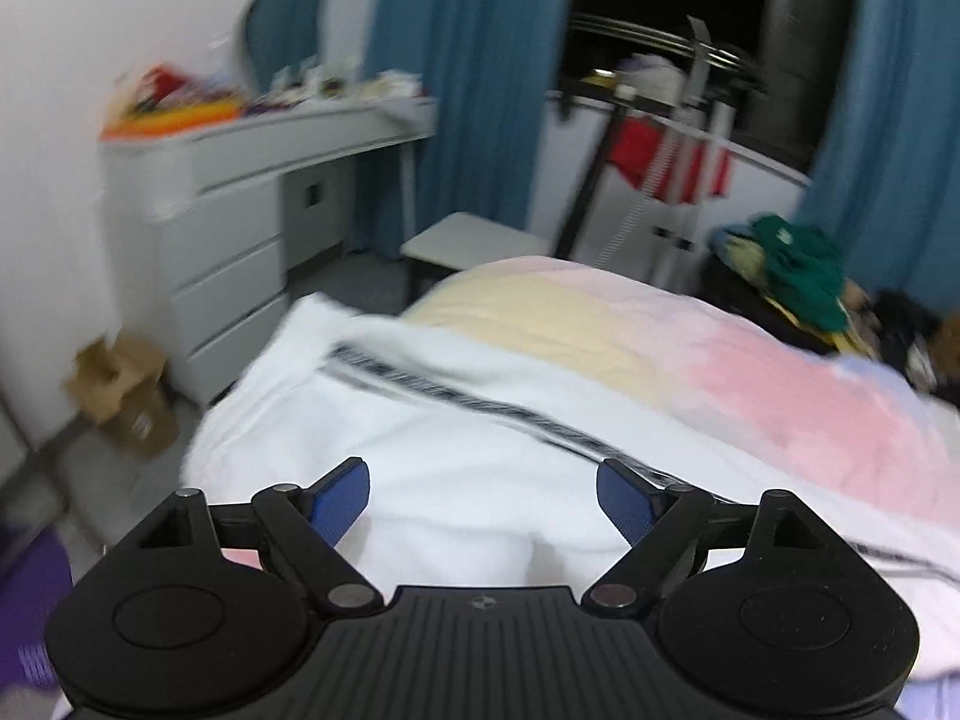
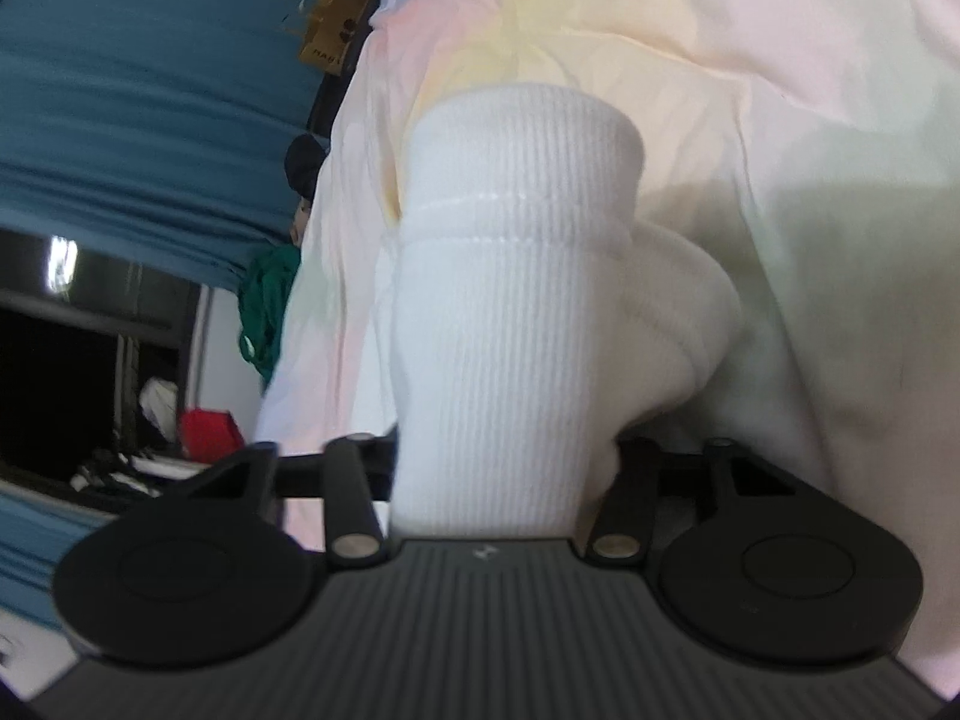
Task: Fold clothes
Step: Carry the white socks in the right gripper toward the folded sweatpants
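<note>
White sock gripped in right fingers; left fingers spread above white towel.

Left tool: matt black plastic, ribbed housing, blue pads, dull metal pivot pins. White garment: soft cloth with a woven black stripe. Sock: white ribbed knit. Bed cover: smooth pastel cloth. Drawer unit: smooth matt grey fronts. Curtain: blue cloth, pleated.
</note>
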